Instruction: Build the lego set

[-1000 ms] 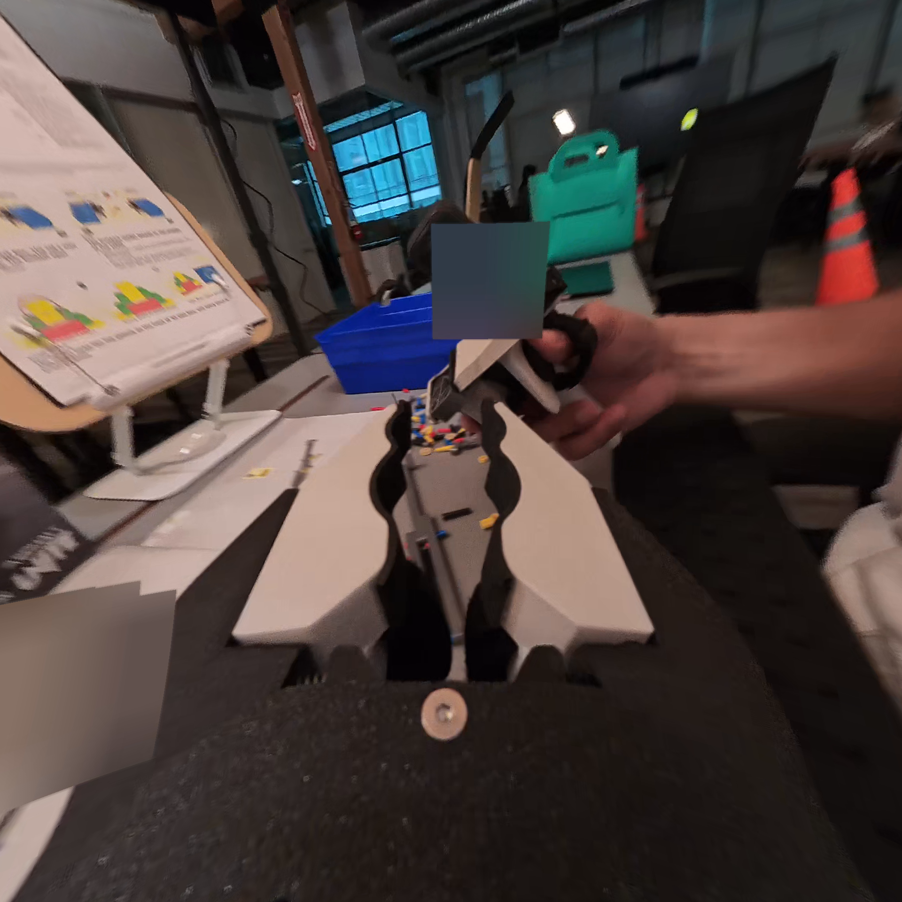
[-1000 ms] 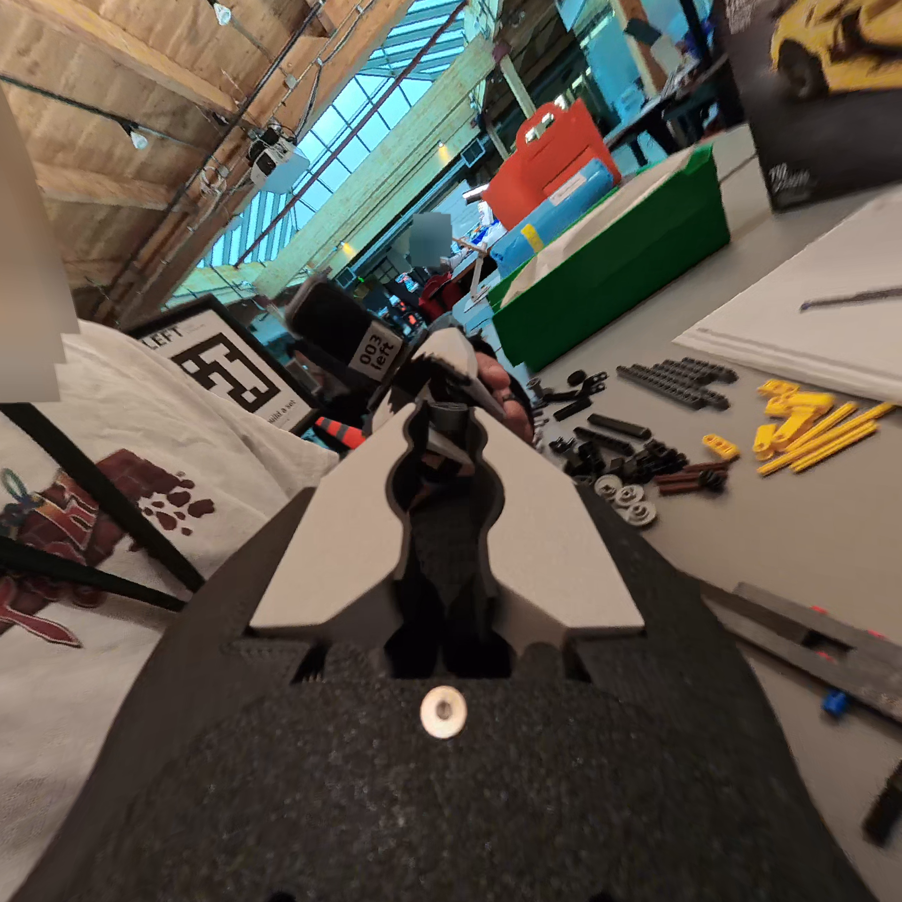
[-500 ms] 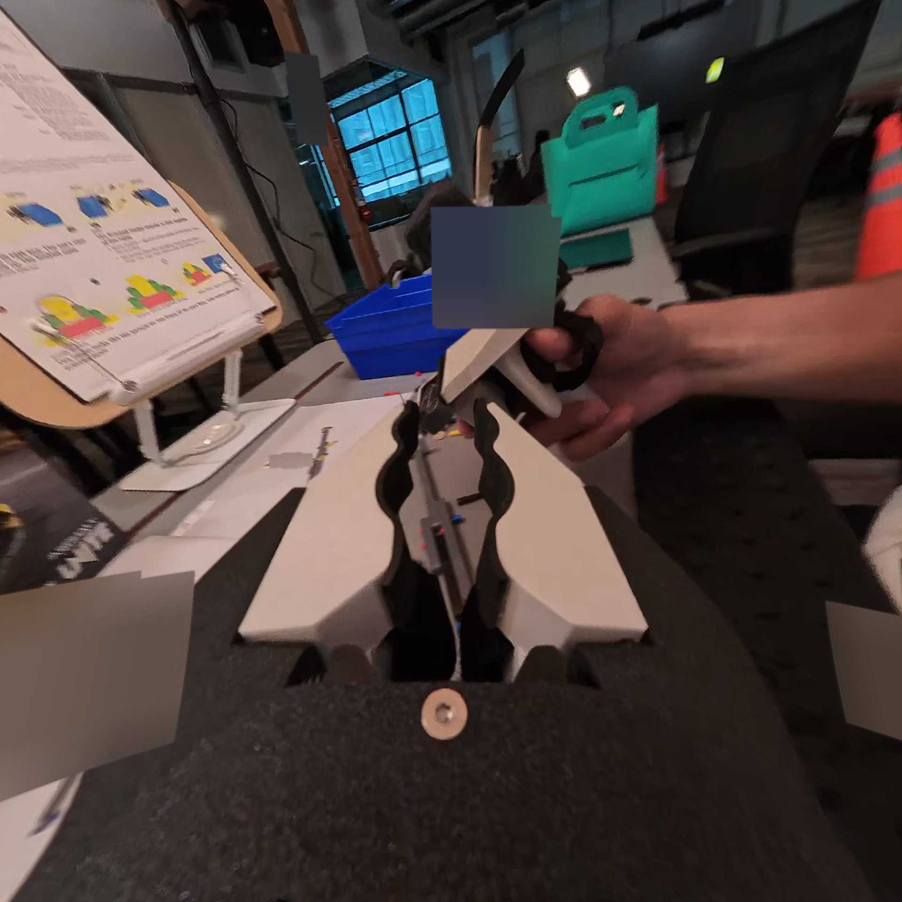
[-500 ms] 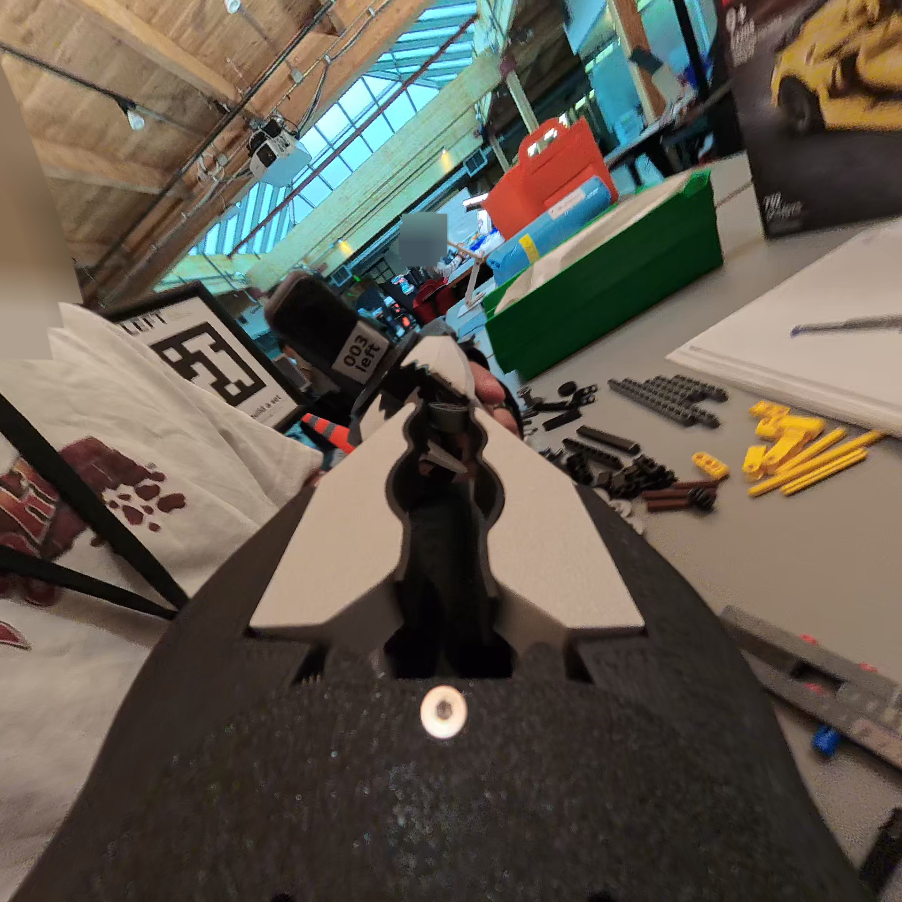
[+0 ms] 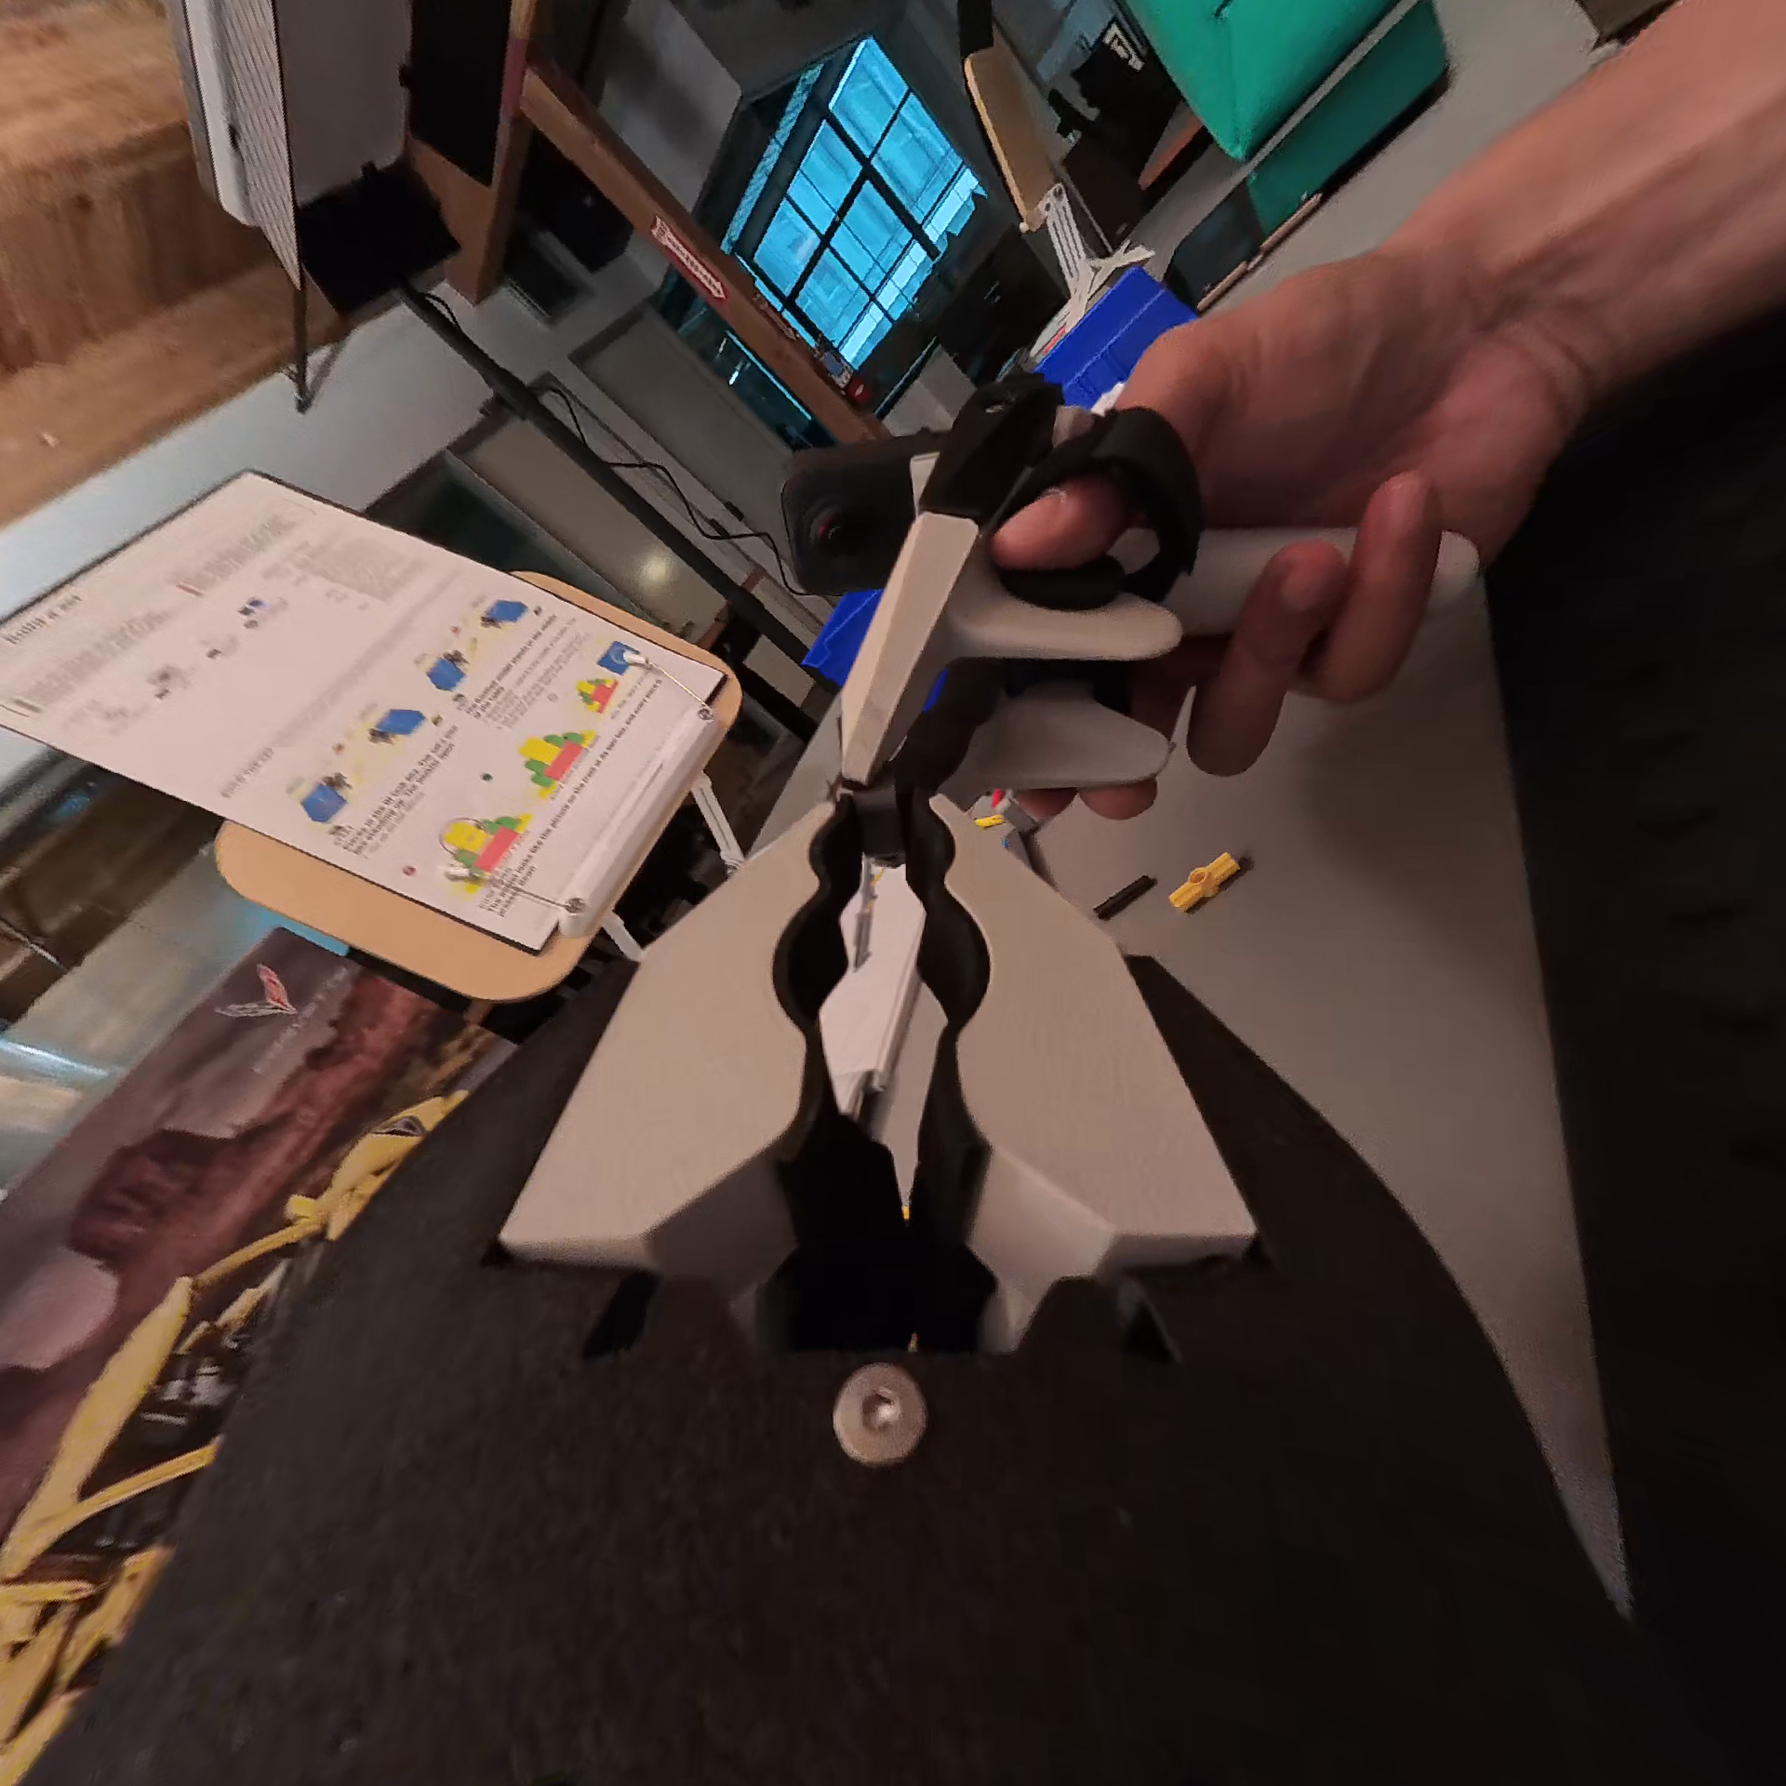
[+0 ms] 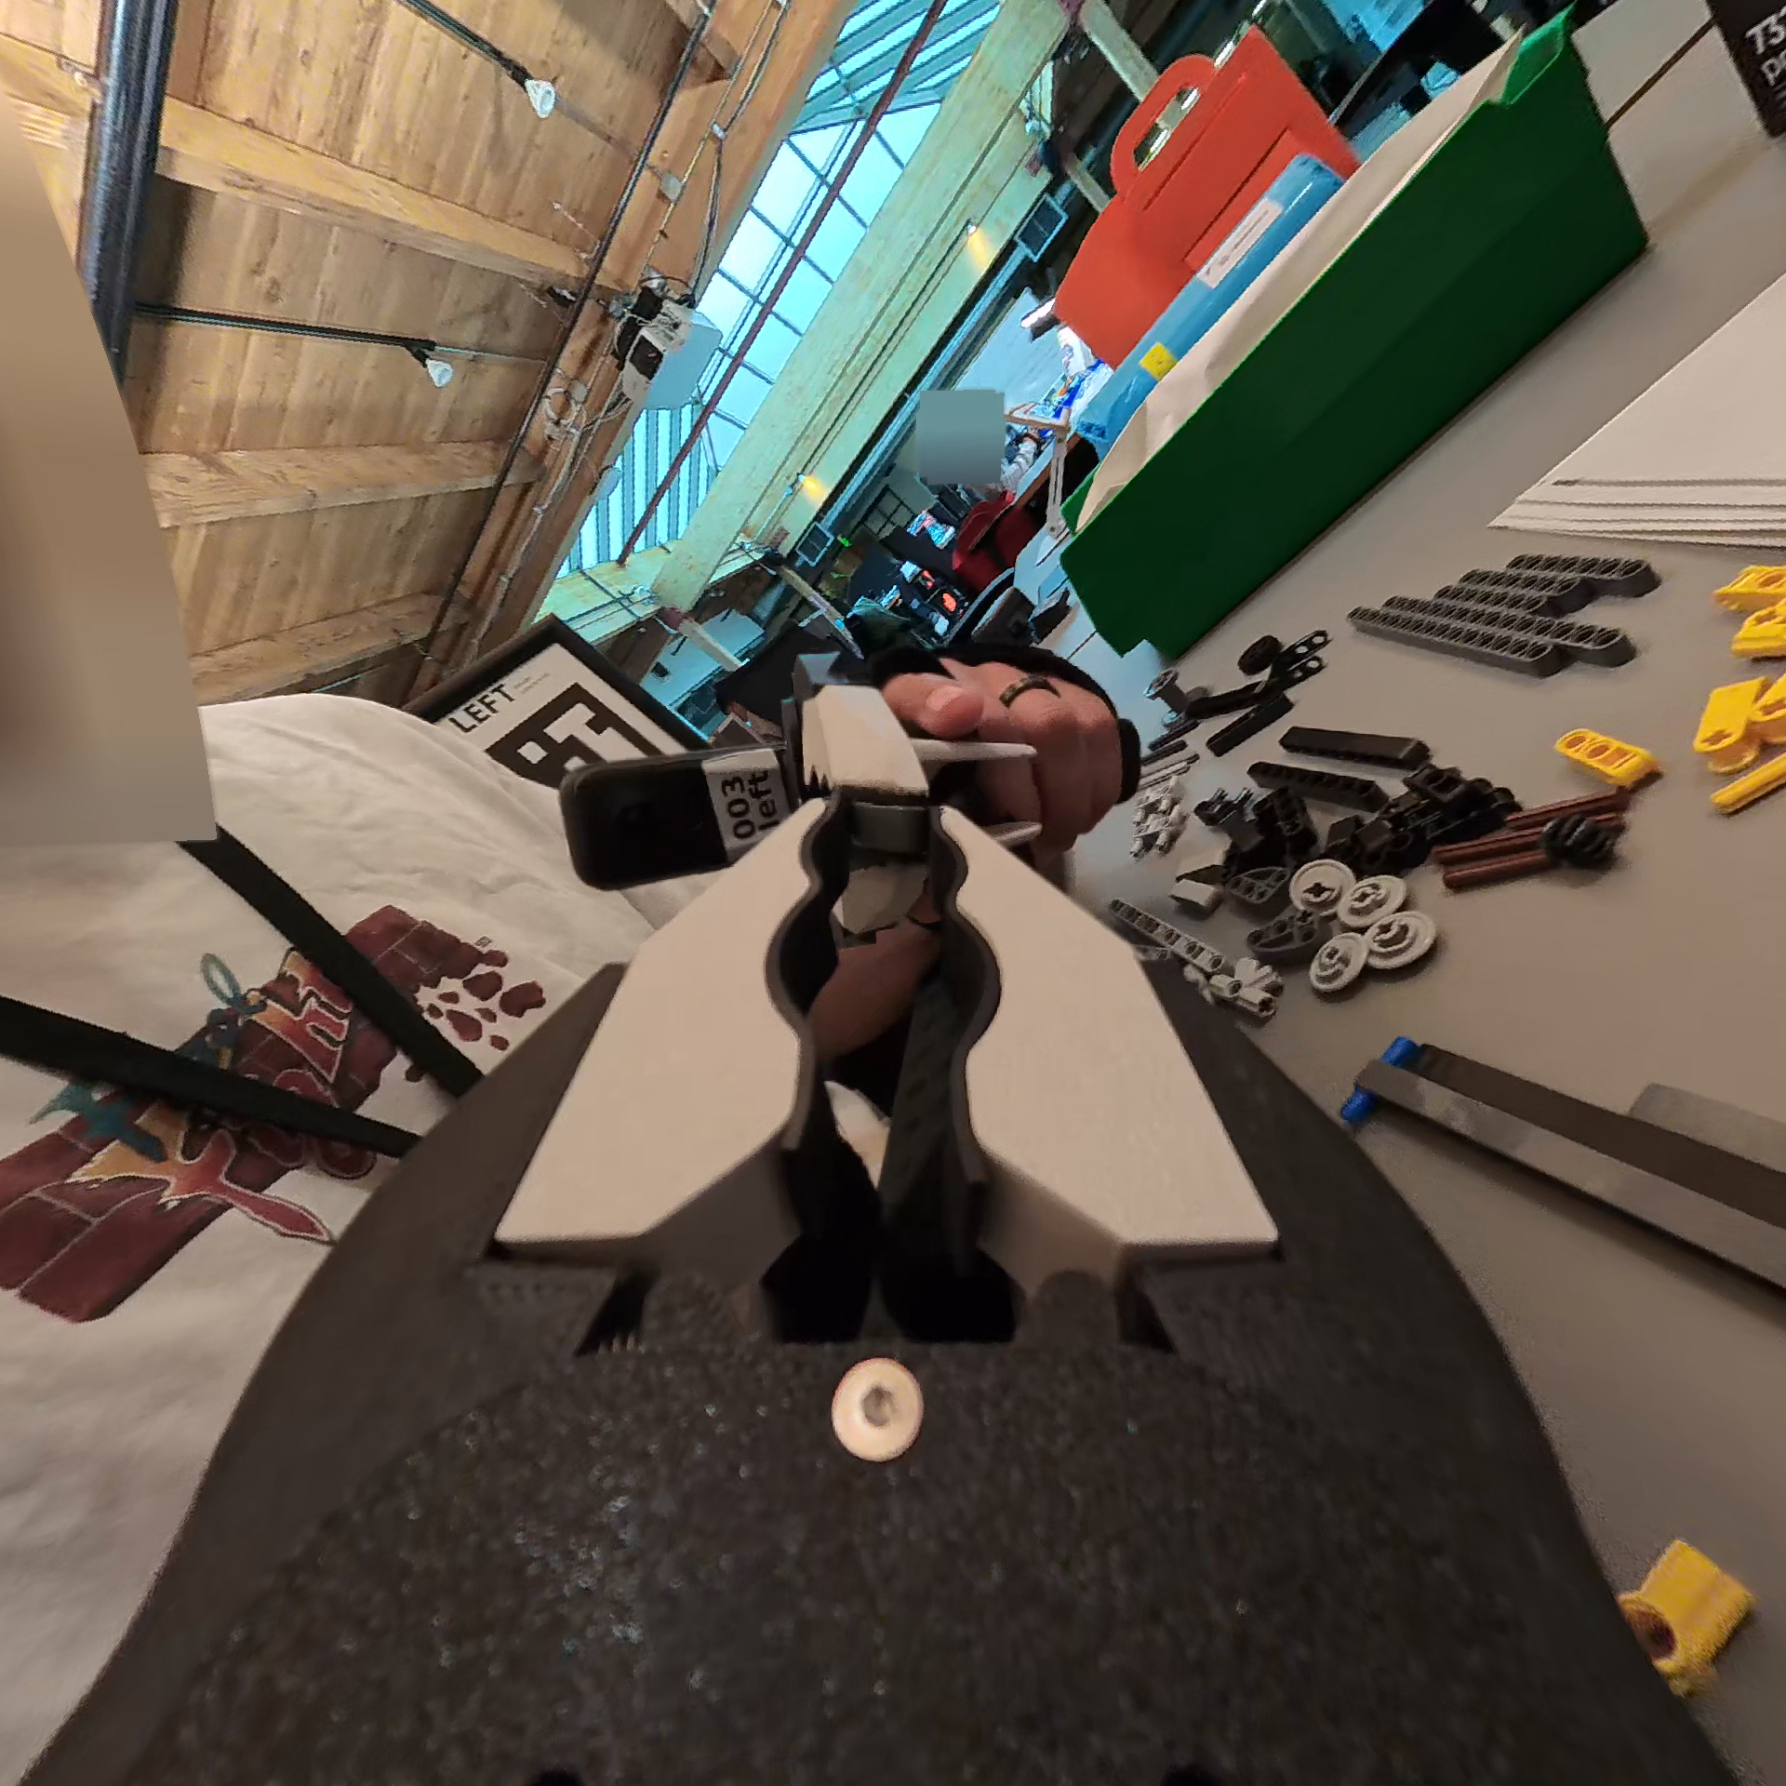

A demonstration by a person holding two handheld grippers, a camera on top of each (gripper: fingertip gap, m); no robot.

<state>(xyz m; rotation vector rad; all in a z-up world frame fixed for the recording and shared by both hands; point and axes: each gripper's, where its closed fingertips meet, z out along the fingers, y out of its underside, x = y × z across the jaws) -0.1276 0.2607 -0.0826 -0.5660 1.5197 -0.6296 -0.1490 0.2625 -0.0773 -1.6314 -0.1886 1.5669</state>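
Note:
My two grippers meet tip to tip above the grey table [image 5: 1353, 1015]. In the right wrist view my right gripper [image 6: 881, 823] is shut on a small dark grey lego piece [image 6: 884, 826]. The left gripper [image 6: 855, 739], held in a hand, reaches the same piece from the far side. In the left wrist view my left gripper [image 5: 878, 821] has its fingers closed in on that dark piece [image 5: 878, 820]. The right gripper [image 5: 918, 638], held in a hand, comes down onto it from above. Most of the piece is hidden by the fingers.
An instruction sheet on a stand [image 5: 387, 696] and the set's box [image 5: 242, 1160] are to the left. A yellow connector [image 5: 1203, 881] and black pin [image 5: 1124, 896] lie on the table. The right wrist view shows black beams [image 6: 1498, 609], grey discs [image 6: 1363, 928], yellow parts [image 6: 1749, 696], a long dark assembly [image 6: 1595, 1150] and a green bin [image 6: 1353, 464]. Only a small space, under 4 cm, lies between the two pairs of fingers.
The left gripper has rolled sideways, so its view is tilted, and its fingers have closed in on the piece. The two grippers have come closer together. The right gripper keeps its hold.

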